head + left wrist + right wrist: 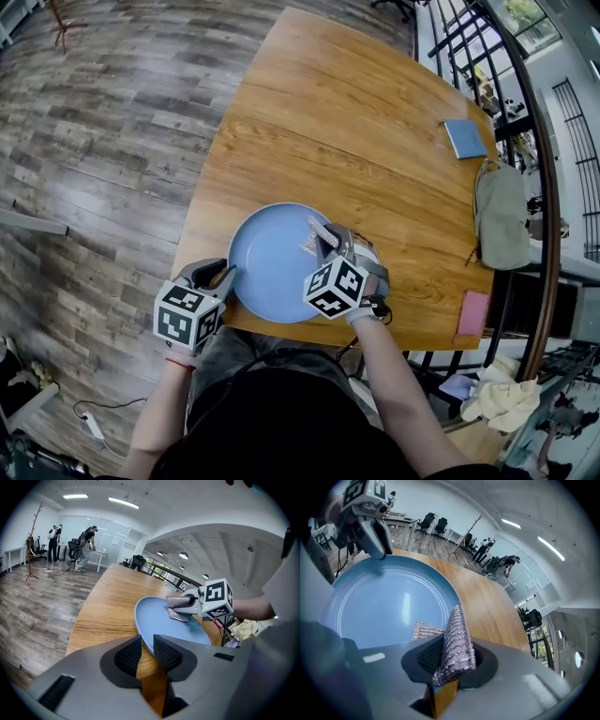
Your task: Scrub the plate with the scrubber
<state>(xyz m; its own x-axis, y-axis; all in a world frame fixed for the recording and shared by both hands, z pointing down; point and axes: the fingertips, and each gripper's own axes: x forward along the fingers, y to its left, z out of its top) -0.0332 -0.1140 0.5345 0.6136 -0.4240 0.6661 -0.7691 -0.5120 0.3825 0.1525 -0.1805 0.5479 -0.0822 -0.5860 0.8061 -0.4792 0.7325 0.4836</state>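
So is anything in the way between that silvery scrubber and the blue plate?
Nothing visible. The right gripper has its jaws shut on the silvery mesh scrubber, which seems to rest on the round blue plate. The left gripper clamps the plate's near rim, clear of the scrubbing spot.

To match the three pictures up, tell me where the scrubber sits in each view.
Head view: scrubber at centre, on the blue plate's right side.
Left gripper view: scrubber just right of centre, on the blue plate's far part.
Right gripper view: scrubber bottom centre, clamped in the right gripper.
Shared landmark: the blue plate, in all three.
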